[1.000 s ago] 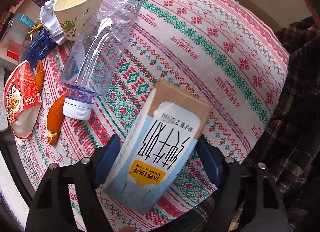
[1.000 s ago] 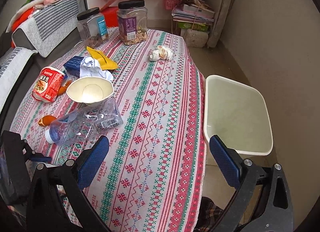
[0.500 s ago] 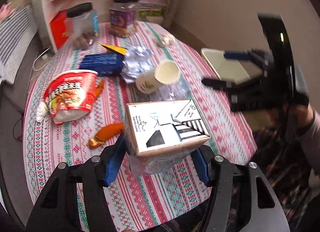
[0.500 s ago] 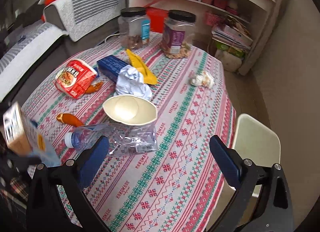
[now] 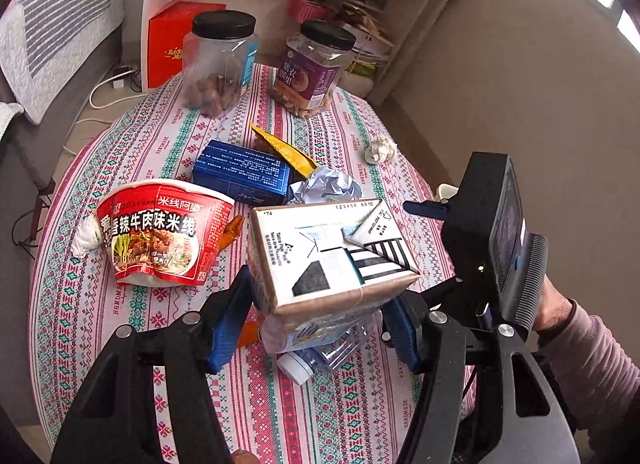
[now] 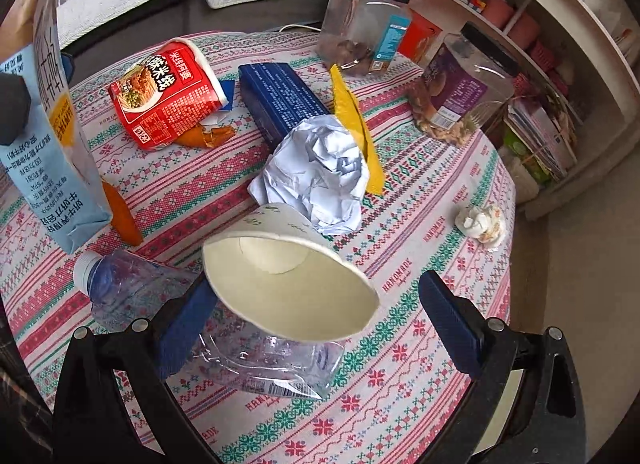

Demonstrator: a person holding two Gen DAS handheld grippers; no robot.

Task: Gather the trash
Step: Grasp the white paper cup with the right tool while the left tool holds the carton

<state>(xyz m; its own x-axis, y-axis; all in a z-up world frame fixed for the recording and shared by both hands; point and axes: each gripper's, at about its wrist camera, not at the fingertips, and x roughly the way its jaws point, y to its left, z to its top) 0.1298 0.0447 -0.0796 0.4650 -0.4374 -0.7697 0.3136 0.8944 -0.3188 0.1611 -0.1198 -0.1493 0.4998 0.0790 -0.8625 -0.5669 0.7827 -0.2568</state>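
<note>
Left fingers [image 5: 224,324] clamp the milk carton [image 5: 332,252]; right fingers [image 6: 188,316] straddle the paper cup [image 6: 292,276].

The carton [image 5: 328,252] is matt printed card. The tablecloth [image 6: 420,328] looks like woven cloth. The bottle [image 6: 240,344] is clear glossy crushed plastic. The cup [image 6: 292,276] is matt paper, and the wad [image 6: 320,172] is crumpled paper.

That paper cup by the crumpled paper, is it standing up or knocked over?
Knocked over. The paper cup lies on its side on the crushed plastic bottle, its empty mouth facing the right-hand camera, next to the crumpled paper.
</note>
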